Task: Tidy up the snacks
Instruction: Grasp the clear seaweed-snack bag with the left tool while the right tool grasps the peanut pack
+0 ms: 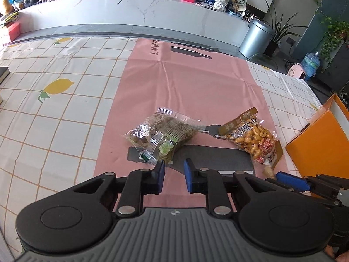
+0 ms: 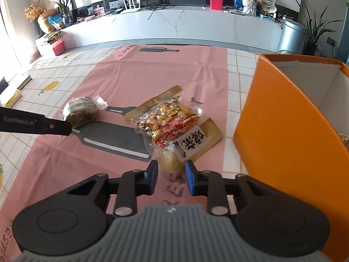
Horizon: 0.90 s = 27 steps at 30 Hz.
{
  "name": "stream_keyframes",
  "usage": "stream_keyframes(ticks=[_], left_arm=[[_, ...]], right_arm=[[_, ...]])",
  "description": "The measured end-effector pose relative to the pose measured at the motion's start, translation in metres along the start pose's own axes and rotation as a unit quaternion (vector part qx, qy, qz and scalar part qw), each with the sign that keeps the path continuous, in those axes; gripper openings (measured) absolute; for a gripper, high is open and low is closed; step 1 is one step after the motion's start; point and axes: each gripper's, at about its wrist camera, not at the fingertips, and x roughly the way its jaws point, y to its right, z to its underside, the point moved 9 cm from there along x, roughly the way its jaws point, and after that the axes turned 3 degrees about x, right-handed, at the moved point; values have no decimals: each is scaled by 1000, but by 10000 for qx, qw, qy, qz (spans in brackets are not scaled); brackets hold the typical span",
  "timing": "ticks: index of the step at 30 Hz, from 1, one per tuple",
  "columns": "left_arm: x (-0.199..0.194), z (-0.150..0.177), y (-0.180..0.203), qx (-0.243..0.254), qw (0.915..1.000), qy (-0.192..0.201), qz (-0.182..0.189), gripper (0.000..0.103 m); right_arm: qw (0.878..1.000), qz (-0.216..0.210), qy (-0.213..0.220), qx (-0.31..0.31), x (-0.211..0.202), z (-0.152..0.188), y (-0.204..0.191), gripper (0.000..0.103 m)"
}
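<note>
A clear bag of brown snacks [image 1: 161, 131] lies on the pink cloth [image 1: 192, 83], just ahead of my open, empty left gripper [image 1: 173, 172]. It shows in the right wrist view [image 2: 81, 109] too. A bag of orange and red snacks with a gold header [image 2: 172, 126] lies to the right of it, also in the left wrist view [image 1: 250, 137]. A small tan packet [image 2: 171, 160] lies at its near end, between the open fingers of my right gripper [image 2: 171, 173], not clamped. The orange box [image 2: 283, 131] stands open at the right with a snack inside.
The table has a white lemon-print cloth [image 1: 54, 109]. The orange box [image 1: 320, 142] stands near the table's right edge. A dark book [image 1: 4, 73] lies at the far left. The left gripper's arm [image 2: 32, 124] reaches in beside the brown snack bag.
</note>
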Motion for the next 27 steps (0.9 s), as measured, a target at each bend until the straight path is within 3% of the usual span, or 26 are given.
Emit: stream_keyframes(ticks=[3, 6, 8, 10, 12, 14, 16, 19, 21, 27], left_arm=[[-1, 3, 11, 162, 9995, -14, 273, 19], [-8, 1, 13, 247, 9995, 88, 199, 20], [-14, -4, 10, 273, 9993, 234, 100, 32], [-16, -11, 5, 305, 9989, 349, -35, 61], [-14, -17, 1, 372, 9983, 384, -222, 67], [-10, -23, -1, 513, 9974, 391, -326, 70], [-4, -28, -1, 651, 9965, 378, -352, 80], [5, -33, -6, 854, 9945, 333, -504, 81], [10, -36, -8, 992, 9930, 311, -559, 82], [24, -33, -5, 1332, 9904, 164, -325, 85]], right_arm=[[9996, -211, 30, -161, -3, 0, -15, 23], [9993, -220, 148, -279, -11, -6, -19, 26], [9991, -211, 264, -269, -19, -13, -18, 38], [9988, -190, 390, -237, -23, -22, -15, 48], [9987, -65, 446, -253, -21, -30, -11, 59], [9986, 44, 449, -263, -13, -37, -7, 63], [9986, 116, 435, -277, -3, -43, -3, 75], [9979, 195, 406, -456, 10, -50, -5, 78], [9969, 275, 420, -610, 17, -54, -6, 86], [9965, 227, 350, -721, 33, -56, -10, 89]])
